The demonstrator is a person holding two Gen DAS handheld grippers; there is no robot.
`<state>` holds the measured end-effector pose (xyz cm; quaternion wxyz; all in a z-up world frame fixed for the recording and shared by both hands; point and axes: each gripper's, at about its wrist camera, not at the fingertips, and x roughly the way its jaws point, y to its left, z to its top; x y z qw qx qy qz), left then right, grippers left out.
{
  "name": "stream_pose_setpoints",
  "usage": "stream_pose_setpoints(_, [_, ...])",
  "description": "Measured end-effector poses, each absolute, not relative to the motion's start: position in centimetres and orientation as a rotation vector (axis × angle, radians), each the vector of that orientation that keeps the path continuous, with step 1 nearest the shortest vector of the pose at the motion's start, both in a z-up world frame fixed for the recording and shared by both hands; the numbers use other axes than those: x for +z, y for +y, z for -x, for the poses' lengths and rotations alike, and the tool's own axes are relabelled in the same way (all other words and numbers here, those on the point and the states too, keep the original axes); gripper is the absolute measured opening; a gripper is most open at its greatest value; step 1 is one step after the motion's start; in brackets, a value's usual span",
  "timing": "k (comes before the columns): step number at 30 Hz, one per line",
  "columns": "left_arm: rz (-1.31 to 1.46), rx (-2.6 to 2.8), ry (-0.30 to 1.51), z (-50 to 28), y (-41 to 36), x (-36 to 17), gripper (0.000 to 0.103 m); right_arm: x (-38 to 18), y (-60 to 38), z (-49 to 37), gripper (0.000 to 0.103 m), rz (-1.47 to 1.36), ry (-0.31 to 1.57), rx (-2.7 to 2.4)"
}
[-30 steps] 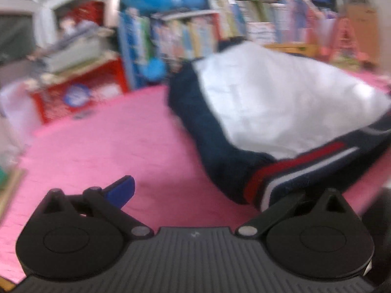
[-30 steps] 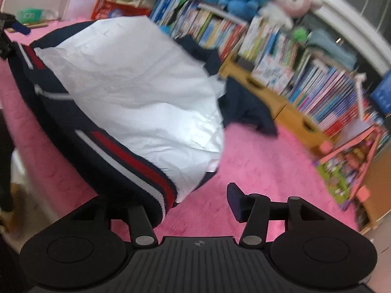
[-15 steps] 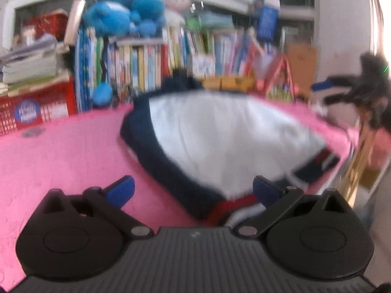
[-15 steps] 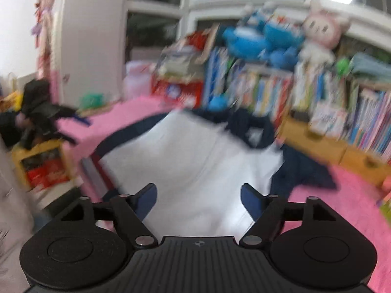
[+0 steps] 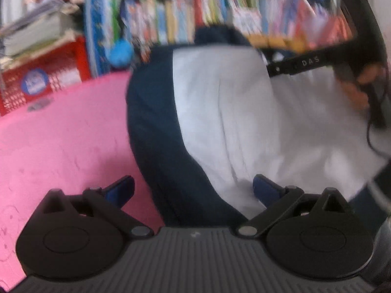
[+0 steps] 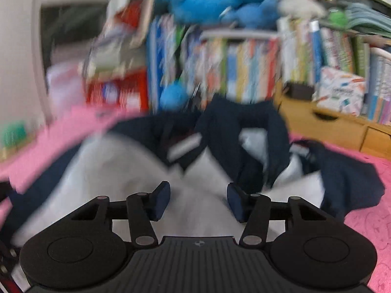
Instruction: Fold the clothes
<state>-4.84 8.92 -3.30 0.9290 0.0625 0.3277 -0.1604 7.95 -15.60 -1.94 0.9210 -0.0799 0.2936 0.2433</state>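
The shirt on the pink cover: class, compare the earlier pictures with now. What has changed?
Both grippers have let go of the striped hem they held a second ago. The left gripper stands open over the shirt; the right gripper, its jaws closing, has swung toward the collar. The shirt still lies on the pink cover.

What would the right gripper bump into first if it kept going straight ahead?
Probably the shirt lying on the pink cover. The right gripper, jaws closing with nothing between them, points down toward the white cloth just before the navy collar. Blur makes depth uncertain.
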Motion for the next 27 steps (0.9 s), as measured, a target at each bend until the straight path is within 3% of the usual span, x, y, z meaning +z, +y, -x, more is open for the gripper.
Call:
stream_pose_setpoints(5, [0.108,-0.376,0.540,3.2,12.1,0.9,0.103,-4.9,-14.7,-3.0,0.050,0.280,0.659,0.533])
stream_pose_setpoints(11, [0.236,-0.314,0.487,-7.1,11.0,4.8,0.103,-5.7,-14.9,-1.5,0.051,0.245,0.633,0.535])
stream_pose_setpoints(19, [0.143,-0.174,0.708,-19.0,5.8,1.6,0.097,-5.2,-15.2,-1.7,0.052,0.218,0.641,0.537])
stream_pose_setpoints(22, [0.188,-0.212,0.819,-20.7,5.1,-0.7,0.070,-5.3,-15.3,-1.8,0.053,0.209,0.644,0.541])
stream_pose_setpoints(23, [0.206,-0.220,0.837,-20.8,5.0,-1.1,0.050,-5.3,-15.3,-1.9,0.053,0.205,0.645,0.544])
stream_pose_setpoints(27, [0.196,-0.241,0.834,-20.6,4.5,-1.3,0.029,-5.4,-15.5,-2.1,0.056,0.190,0.648,0.553])
